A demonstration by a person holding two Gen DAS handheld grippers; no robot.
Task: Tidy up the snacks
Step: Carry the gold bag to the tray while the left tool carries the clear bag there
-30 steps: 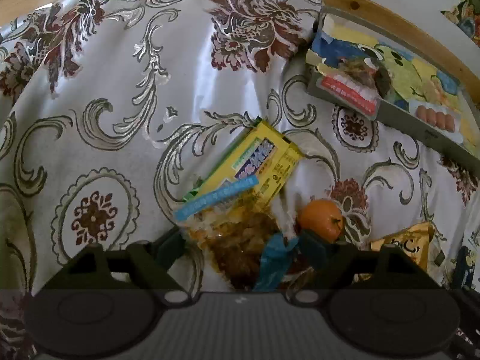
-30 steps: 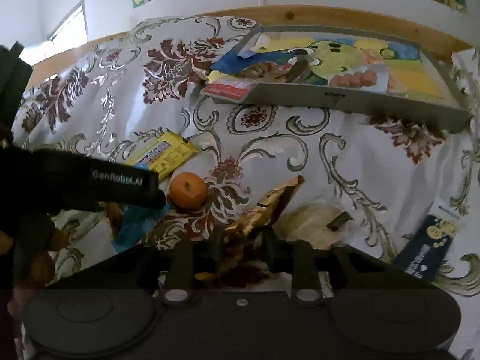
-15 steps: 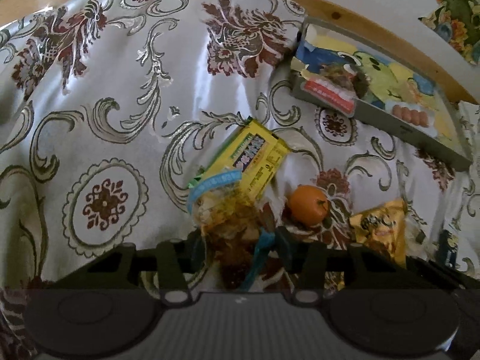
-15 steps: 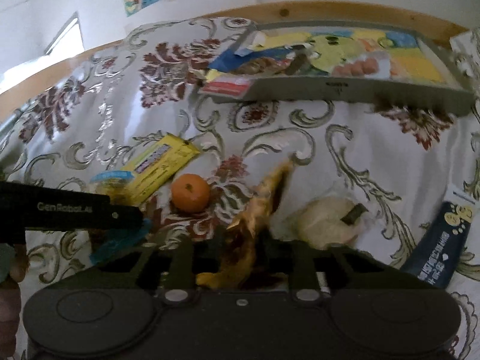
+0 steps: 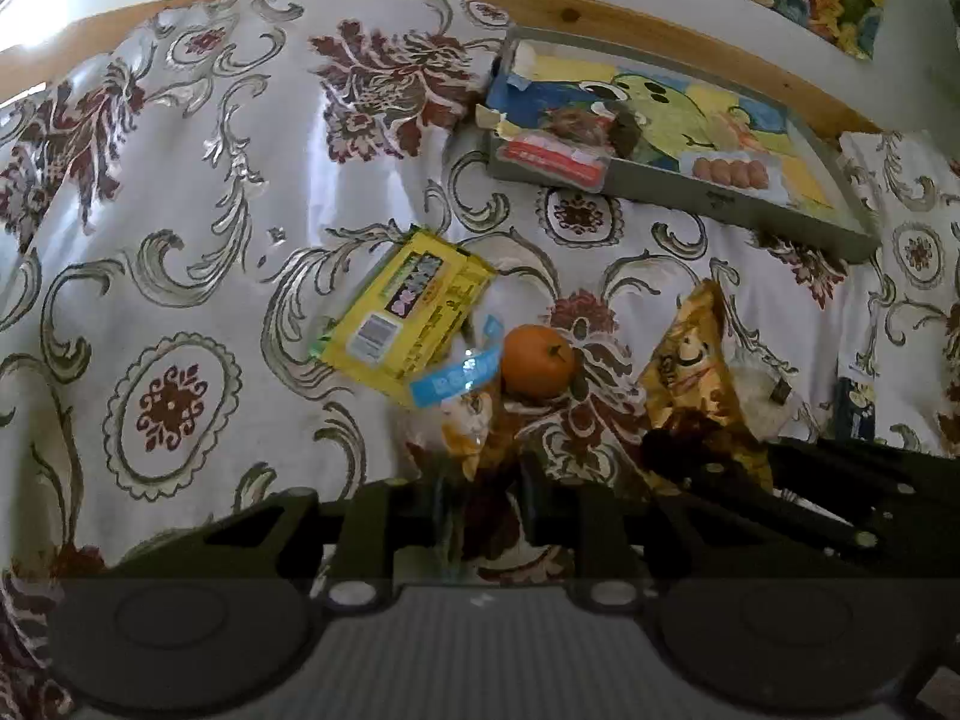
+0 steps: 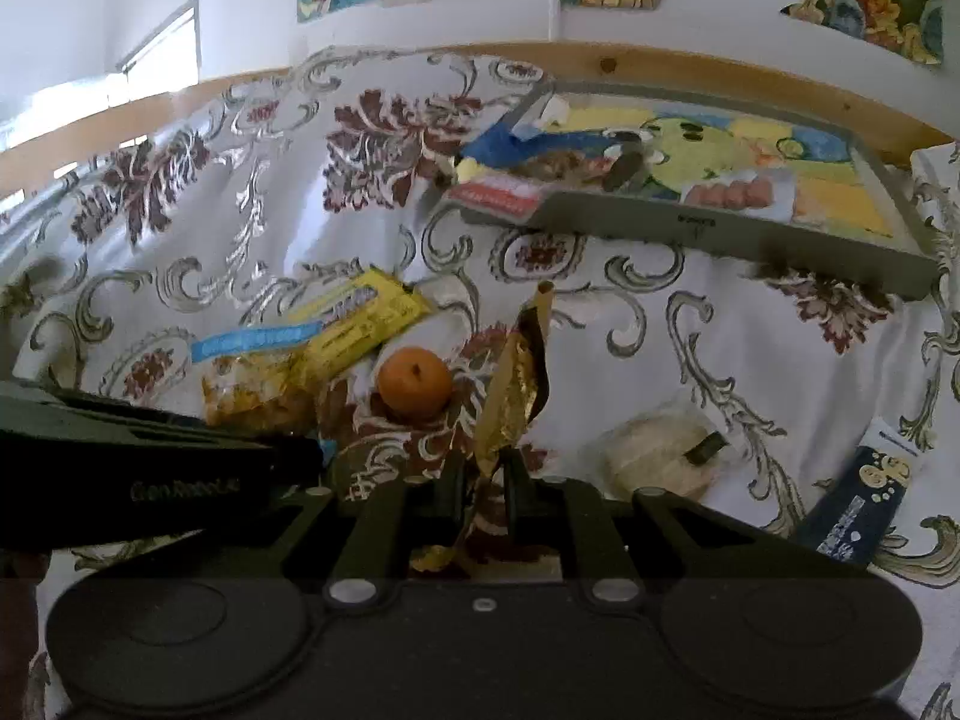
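On the floral tablecloth (image 5: 180,192), both tools are closed on soft packets. The left gripper (image 5: 480,492) pinches the bottom of a clear snack bag with a blue header (image 5: 462,414), which stands up between its fingers beside the yellow packet (image 5: 402,312) and the orange (image 5: 536,360). The right gripper (image 6: 483,486) clamps the lower corner of a gold foil packet (image 6: 513,384), held upright on edge just right of the orange. The tray (image 6: 690,228) that already holds several snacks sits well apart, at the far edge of the table.

Each hold looks thin, a mere corner of crinkly film, so either bag could slip or swing during the carry. The two tools are close together and could knock each other or roll the orange. A pale wrapped bun (image 6: 660,456) and a dark blue packet (image 6: 858,504) wait on the cloth.
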